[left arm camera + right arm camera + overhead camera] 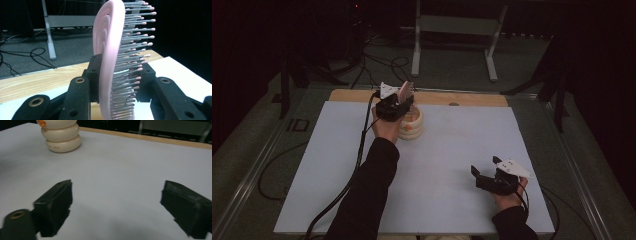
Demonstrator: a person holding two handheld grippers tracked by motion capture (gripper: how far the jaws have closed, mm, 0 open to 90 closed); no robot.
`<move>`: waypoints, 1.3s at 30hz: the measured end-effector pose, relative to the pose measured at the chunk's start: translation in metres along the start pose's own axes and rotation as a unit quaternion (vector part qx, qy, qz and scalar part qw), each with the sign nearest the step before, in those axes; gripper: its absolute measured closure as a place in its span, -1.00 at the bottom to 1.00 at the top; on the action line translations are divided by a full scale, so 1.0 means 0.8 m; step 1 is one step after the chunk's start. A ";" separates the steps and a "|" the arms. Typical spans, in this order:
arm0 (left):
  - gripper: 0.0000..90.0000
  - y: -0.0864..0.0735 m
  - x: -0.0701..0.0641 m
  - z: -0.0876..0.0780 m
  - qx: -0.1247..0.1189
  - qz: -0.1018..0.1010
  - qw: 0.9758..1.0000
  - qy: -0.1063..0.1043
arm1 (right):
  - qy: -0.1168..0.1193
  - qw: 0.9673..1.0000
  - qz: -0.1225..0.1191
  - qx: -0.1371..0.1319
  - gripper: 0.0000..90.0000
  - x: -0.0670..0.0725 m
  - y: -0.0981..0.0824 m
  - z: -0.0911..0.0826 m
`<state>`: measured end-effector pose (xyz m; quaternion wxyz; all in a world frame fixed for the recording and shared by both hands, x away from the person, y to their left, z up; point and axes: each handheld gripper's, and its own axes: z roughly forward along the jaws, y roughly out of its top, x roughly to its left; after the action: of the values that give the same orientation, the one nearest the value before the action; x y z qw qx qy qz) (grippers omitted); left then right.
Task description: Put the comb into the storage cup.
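Pink brush (110, 62), bristles out to one side, stands upright in my left gripper (398, 102), pinched hard at its lower part, up at 11 o'clock on the white table (452, 165). It hangs right over the cream stacked holder (413, 124), near the wooden far edge. I judge the step is lowering it in, so I'd keep it vertical, centre it over the opening, descend slowly and let go only once seated. My right gripper (484, 167) rests at 5 o'clock, jaws spread, holding nothing.
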<state>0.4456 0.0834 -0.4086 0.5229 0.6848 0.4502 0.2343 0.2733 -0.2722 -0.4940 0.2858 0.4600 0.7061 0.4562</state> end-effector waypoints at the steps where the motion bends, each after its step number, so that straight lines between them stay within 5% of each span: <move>1: 0.44 0.000 0.000 0.000 0.000 -0.001 1.000 0.000 | 0.000 1.000 0.000 0.000 -0.76 0.000 0.000 0.000; 13: 0.44 -0.013 0.011 0.000 0.002 -0.024 1.000 0.001 | 0.002 1.000 -0.001 0.000 -0.76 0.000 0.000 0.000; 39: 0.41 -0.014 0.011 0.001 0.005 -0.024 1.000 -0.005 | 0.002 1.000 -0.002 -0.001 -0.76 0.002 0.000 0.001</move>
<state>0.4463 0.0911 -0.4205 0.5271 0.6776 0.4651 0.2163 0.2732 -0.2708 -0.4939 0.2857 0.4580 0.7070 0.4569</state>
